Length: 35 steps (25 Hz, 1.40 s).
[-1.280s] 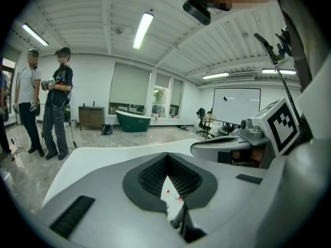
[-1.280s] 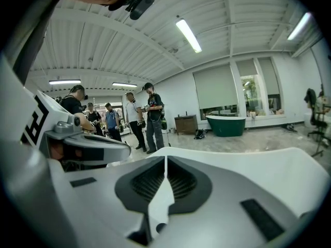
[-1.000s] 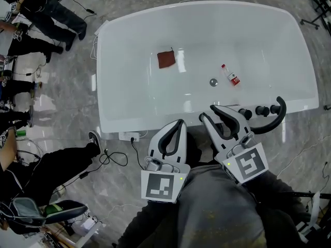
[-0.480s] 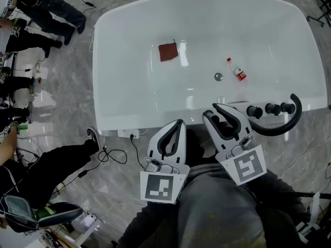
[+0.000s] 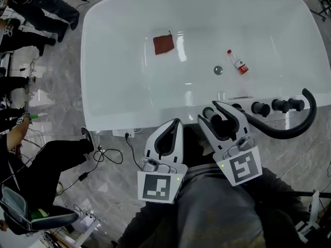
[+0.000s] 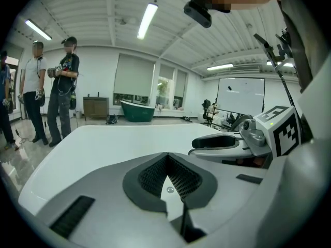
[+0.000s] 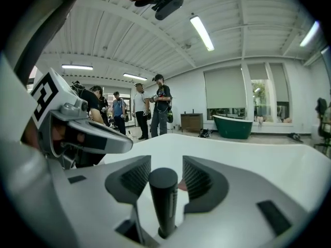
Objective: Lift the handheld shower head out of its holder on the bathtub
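Observation:
The handheld shower head (image 7: 163, 200) is a black cylinder standing upright at the near rim of the white bathtub (image 5: 129, 120). Its black hose (image 5: 289, 130) curves off to the right. My right gripper (image 5: 211, 111) straddles the cylinder. Its jaws are opening, and in the right gripper view a gap shows on each side between the ribbed pads (image 7: 135, 177) and the cylinder. My left gripper (image 5: 175, 123) hovers just before the rim, left of the right one. It is shut, with its tips (image 6: 166, 156) meeting on nothing.
Three black faucet knobs (image 5: 260, 108) sit on the rim right of the shower head. Inside the tub lie a brown cloth (image 5: 164, 44), a small bottle (image 5: 237, 62) and the drain (image 5: 218, 70). People (image 5: 31, 14) and cables (image 5: 108, 156) occupy the floor at left.
Both grippers have sunk closer to the tub's near rim. The right jaws have spread apart around the black cylinder. The left gripper stays shut.

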Available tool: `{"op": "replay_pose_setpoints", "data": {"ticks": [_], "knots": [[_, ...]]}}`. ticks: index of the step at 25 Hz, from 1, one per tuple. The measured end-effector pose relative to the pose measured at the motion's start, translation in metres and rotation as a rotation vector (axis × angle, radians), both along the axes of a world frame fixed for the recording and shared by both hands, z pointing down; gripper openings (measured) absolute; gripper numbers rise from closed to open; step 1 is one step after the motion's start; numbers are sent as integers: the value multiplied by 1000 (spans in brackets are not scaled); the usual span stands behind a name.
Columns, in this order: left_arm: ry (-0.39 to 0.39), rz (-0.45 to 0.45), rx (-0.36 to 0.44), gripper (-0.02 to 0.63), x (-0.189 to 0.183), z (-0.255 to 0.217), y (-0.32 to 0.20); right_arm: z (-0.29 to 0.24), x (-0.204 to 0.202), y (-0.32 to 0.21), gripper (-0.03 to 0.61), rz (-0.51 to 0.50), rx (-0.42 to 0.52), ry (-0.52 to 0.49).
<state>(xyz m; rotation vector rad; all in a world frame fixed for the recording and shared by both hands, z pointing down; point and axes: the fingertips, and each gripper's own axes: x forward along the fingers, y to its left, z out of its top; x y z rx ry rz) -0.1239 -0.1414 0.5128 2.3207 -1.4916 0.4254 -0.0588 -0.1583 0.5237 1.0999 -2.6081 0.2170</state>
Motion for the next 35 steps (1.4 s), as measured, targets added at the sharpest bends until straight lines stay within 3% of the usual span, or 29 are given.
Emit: {"op": "replay_pose_setpoints", "data": {"ticks": [5,16,18,35], "knots": [[-3,-1,-13,2,1,17,0,23,-1,-1,197,-5,8,21],[-19,1,-55,2,-4,63,-6,83,7,-2,188,36,-33,72],[-21,5,-60,2,-2,64,-5,86,7,2,127,29,-25,87],[-31,-18,-51,2,-10,38,-3,89,8,5,126,35,-47,131]]}}
